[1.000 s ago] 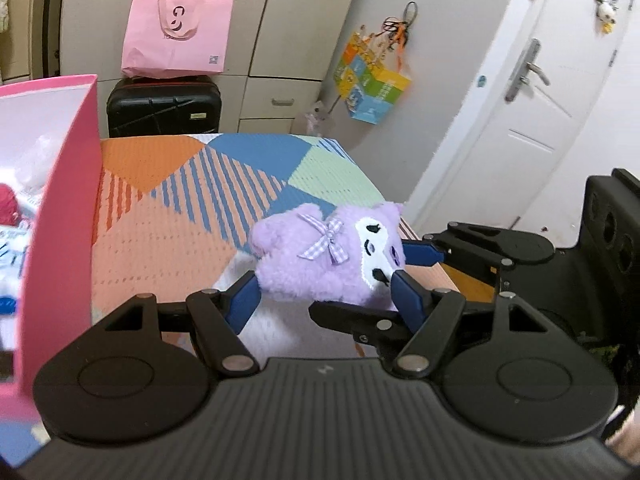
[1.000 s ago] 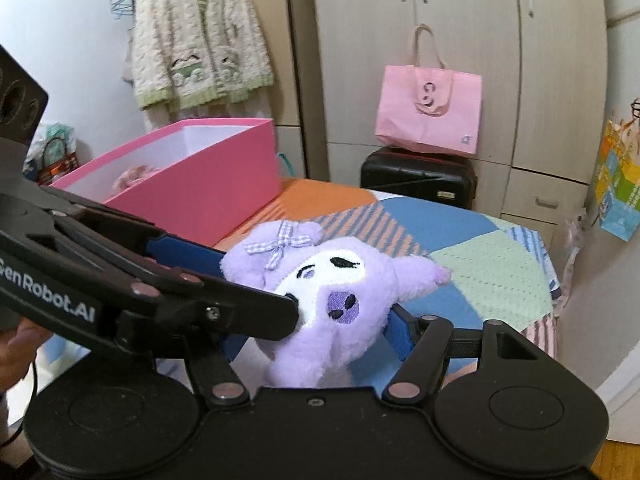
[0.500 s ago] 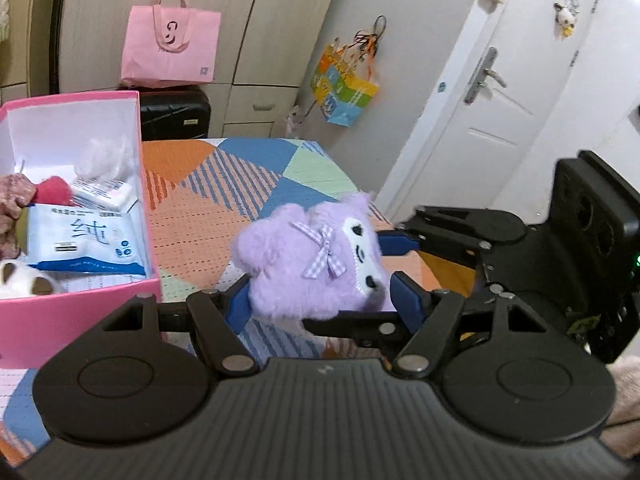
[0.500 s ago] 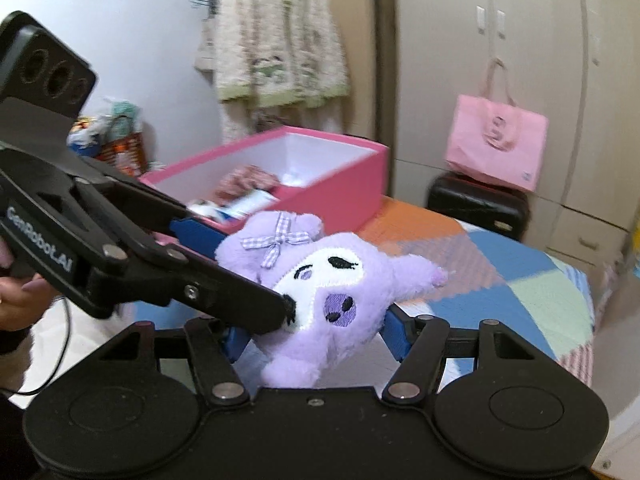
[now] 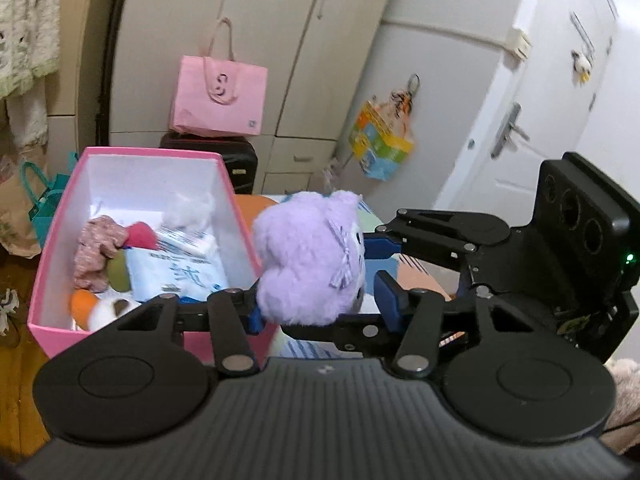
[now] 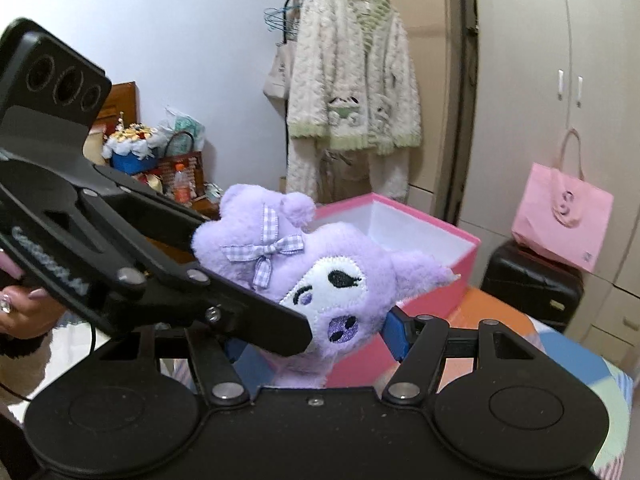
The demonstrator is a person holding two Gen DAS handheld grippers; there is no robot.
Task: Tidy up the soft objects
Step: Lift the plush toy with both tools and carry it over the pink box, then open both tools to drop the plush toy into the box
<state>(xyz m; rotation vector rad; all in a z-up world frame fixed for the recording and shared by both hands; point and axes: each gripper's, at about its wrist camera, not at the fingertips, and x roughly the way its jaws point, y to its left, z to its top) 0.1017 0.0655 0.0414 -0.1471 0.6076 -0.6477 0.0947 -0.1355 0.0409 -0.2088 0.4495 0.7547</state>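
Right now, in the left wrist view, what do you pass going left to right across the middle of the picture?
Teal bag → pink box → purple plush toy → right claw → white door.

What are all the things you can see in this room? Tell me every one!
plush toy: one, purple, held up between both grippers beside the box
storage box: one, pink, on the patchwork cover, holding tissue packs and small soft things
tote bag: one, pink, atop the suitcase
suitcase: one, black, by the wardrobe
fuzzy robe: one, cream, hanging on a rack
gift bag: one, multicoloured, hanging by the door
left hand-held gripper: one, black, jaws just closing, pressed on the plush
right hand-held gripper: one, black, gripping the plush
hand: one, on the left gripper's handle
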